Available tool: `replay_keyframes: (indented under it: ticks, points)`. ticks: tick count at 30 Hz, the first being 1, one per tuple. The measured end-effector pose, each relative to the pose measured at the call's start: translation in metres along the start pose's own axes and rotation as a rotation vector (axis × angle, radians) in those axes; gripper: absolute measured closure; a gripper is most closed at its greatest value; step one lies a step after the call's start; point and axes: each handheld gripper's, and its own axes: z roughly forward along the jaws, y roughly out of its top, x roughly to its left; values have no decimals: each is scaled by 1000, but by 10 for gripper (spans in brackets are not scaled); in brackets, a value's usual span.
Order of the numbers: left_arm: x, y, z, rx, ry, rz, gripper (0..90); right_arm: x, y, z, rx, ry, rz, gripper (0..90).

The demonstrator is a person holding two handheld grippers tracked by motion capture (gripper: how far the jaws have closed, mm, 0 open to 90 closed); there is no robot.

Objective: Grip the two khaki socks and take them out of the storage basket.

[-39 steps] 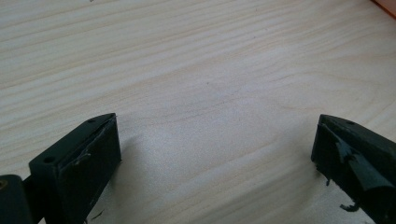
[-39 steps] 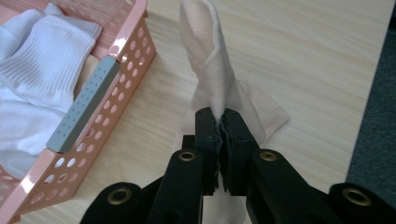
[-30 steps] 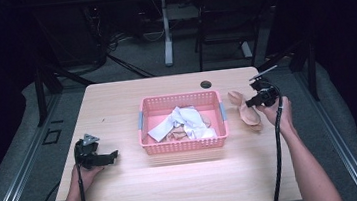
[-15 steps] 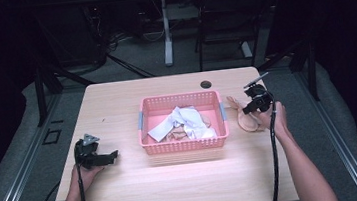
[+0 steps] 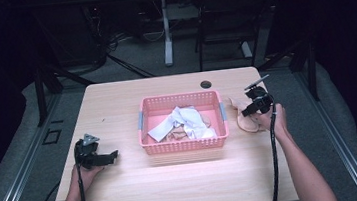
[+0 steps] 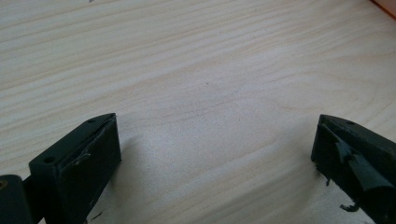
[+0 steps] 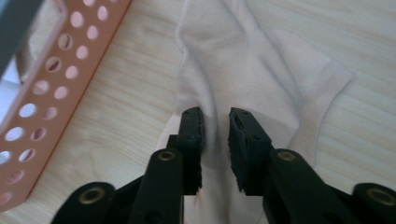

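Our right gripper [image 7: 215, 122] sits low over a pale beige sock [image 7: 247, 74] on the wooden table [image 5: 186, 190], just to the right of the pink perforated basket [image 5: 185, 144]. Seen through the right gripper view, its two black jaws stand close together with a narrow gap between them, and a fold of the sock's fabric lies in that gap; we cannot tell for certain whether the pads are pressing it. That sock lies flat and crumpled, its ribbed cuff off toward the right of that view, one edge near the basket's wall [image 7: 56, 84] but apart from it. From the high view we find the right gripper [image 5: 256, 103] above the same sock [image 5: 245, 118], with our right hand [image 5: 274, 119] behind it.

Our left gripper [image 5: 106, 158] rests near the table's left edge, well apart from the basket, held by our left hand [image 5: 85, 174]. Along the left gripper view its jaws are spread wide, with bare wood grain between them and nothing held [image 6: 215, 140].

Inside the basket we see a heap of white cloth [image 5: 185, 123] with some beige pieces tucked beneath it. A small dark round hole [image 5: 206, 84] marks the table's far side
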Motion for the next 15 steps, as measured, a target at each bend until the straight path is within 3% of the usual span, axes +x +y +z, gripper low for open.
replay_keyframes:
  ticks: [2,3,6,9,15]
  points:
    - [0,0,0,-1,1,1,11,1,0,-5,-31,1,5,617]
    - [0,0,0,-1,1,0,12,-1,2,-8,-19,15,1,576]
    - [0,0,0,-1,0,1,11,0,4,-20,-77,27,22,473]
    - [0,0,0,0,-1,1,12,1,6,-33,-122,29,14,380]
    - [0,0,0,-1,0,0,12,10,12,-57,-188,46,-7,253]
